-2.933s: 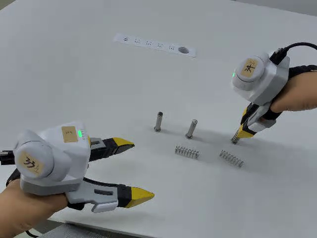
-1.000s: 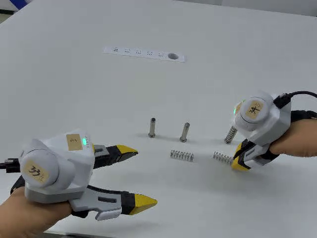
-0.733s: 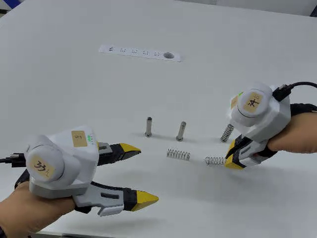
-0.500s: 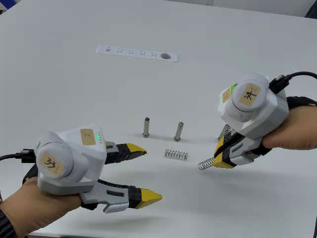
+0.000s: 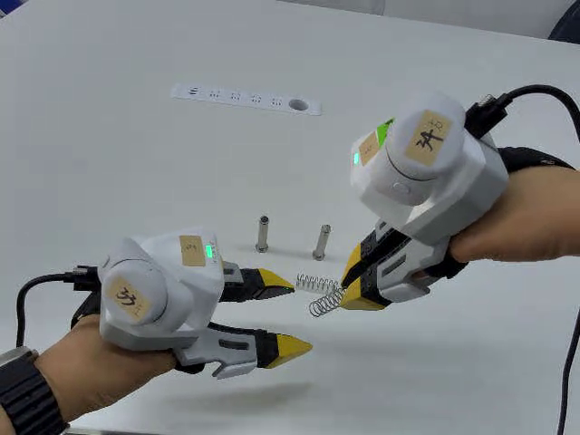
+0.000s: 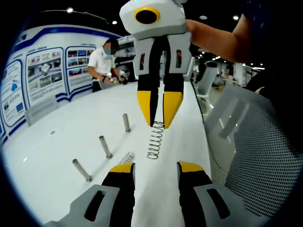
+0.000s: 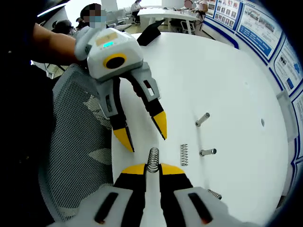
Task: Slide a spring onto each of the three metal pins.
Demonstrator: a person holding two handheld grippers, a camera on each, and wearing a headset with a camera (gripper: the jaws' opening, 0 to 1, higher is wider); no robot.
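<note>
My right gripper (image 5: 361, 296) hangs above the table, shut on one end of a spring (image 5: 323, 302) that sticks out toward my left gripper (image 5: 288, 314). The left gripper is open, with nothing between its fingers, just short of that spring (image 6: 155, 141). Two bare metal pins (image 5: 263, 233) (image 5: 321, 242) stand upright on the white table. A second spring (image 5: 313, 283) lies flat in front of them. In the left gripper view, a third pin (image 6: 126, 122) beyond the two bare ones carries a spring. The right gripper view has the held spring (image 7: 152, 159) between its shut jaws.
A white power strip (image 5: 245, 98) lies flat at the far side of the table. The table's near edge runs just below the left gripper. A mesh chair (image 7: 80, 142) stands beside the table, and a person (image 6: 105, 61) stands far off.
The right gripper closed on the right-hand spring, lifted it off the table and carried it left toward the left gripper. The left gripper drifted right, staying open.
</note>
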